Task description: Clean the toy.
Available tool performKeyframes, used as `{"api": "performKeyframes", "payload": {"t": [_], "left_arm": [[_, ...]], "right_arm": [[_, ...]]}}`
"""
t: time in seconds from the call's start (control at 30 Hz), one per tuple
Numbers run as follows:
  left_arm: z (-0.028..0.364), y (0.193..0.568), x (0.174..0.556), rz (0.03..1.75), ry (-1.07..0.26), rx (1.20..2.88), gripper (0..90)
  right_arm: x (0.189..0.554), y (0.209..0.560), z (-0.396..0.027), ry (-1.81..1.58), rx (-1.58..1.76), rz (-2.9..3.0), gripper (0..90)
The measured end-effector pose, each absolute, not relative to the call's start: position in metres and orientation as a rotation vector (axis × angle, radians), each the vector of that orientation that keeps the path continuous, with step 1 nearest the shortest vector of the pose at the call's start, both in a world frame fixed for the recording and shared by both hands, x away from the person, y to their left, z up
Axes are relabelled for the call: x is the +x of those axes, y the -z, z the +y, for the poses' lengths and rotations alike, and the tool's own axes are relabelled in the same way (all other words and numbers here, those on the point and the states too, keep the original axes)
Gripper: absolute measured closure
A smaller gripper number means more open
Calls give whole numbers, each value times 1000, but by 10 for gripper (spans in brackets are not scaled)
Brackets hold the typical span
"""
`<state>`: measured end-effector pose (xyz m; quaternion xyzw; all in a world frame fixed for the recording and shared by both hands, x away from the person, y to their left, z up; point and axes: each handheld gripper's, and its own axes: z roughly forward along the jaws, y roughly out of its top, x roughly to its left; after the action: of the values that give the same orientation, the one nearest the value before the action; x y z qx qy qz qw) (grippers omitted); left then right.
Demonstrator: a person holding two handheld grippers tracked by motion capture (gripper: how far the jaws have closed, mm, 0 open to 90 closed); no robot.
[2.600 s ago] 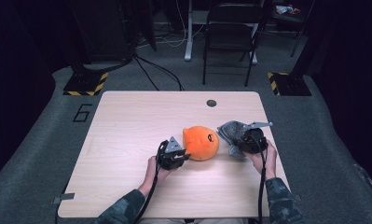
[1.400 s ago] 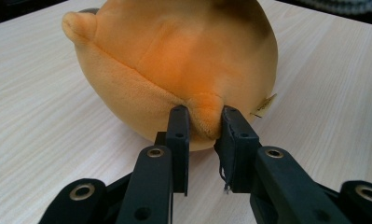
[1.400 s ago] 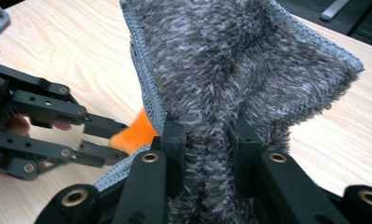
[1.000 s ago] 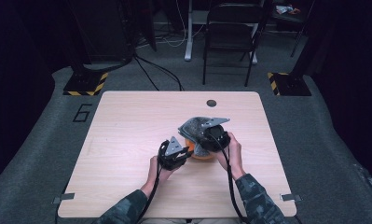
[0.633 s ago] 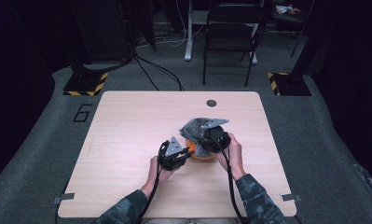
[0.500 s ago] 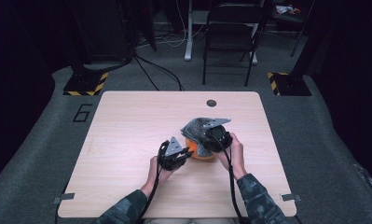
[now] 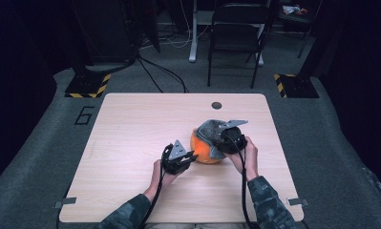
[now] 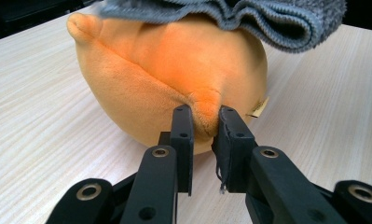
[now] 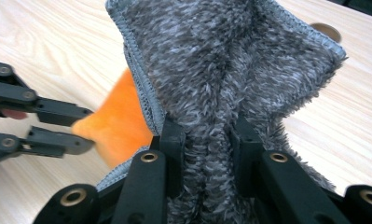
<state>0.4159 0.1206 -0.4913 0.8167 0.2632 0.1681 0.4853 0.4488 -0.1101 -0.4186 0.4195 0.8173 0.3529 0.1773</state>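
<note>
On the wooden bench, toward its right edge, the right claw, clamped on the grey cloth, has carried it over the orange plush ball, pinched by the left claw; wiping can begin.

Orange plush toy, grey fuzzy cloth, pale wood-grain table.

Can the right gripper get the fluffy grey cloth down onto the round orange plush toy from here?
Probably yes. The right gripper holds the grey cloth already draped over the orange plush toy, which the left gripper pinches steady; nothing stands between them.
</note>
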Motion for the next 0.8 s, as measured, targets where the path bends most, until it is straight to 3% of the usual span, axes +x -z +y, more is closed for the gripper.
{"api": "performKeyframes", "payload": {"t": [0.8], "left_arm": [[120, 492, 419, 633, -403, 1981, 777]], "right_arm": [[472, 456, -172, -864, 1500, 2255, 712]]}}
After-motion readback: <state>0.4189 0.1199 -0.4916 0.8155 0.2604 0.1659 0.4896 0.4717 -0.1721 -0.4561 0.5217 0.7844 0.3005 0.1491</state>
